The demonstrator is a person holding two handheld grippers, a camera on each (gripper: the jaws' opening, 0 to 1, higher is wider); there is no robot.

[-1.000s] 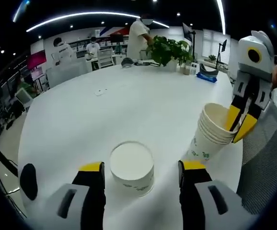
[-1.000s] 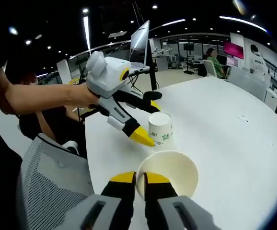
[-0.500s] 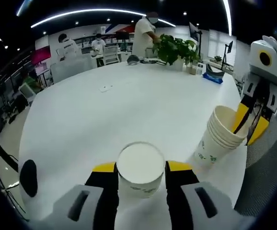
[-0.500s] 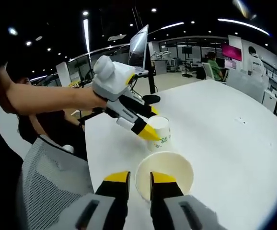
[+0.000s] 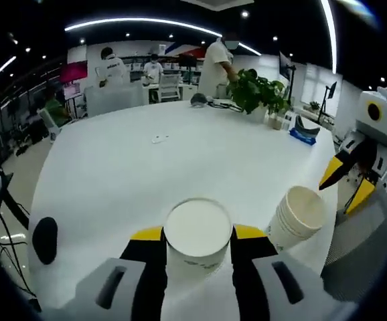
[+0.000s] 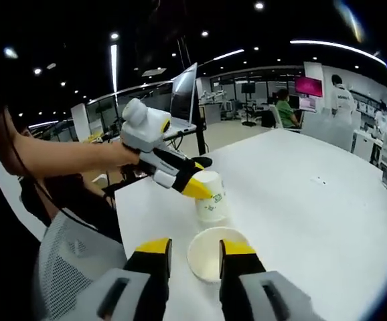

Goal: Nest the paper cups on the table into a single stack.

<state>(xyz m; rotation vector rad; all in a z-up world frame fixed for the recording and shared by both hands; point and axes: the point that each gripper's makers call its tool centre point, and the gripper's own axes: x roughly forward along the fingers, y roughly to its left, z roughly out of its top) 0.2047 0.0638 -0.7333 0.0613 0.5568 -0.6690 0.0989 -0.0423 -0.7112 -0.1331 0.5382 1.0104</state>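
White gripper (image 6: 197,184) body, yellow-tipped black fingers (image 5: 150,244), bare forearm (image 6: 66,157)

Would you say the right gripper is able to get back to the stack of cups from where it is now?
Probably yes. The right gripper is open and hangs just over the stack of cups, with bare white table around it. The left gripper is shut on the single cup just beyond, not between them.

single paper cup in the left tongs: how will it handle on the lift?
Likely very light: the single paper cup looks thin-walled and empty. The wall will probably flex, since the left tongs squeeze it from both sides near the rim. It tapers toward the base, so it could slip downward if grip loosens. Cup stack is probably stiffer.
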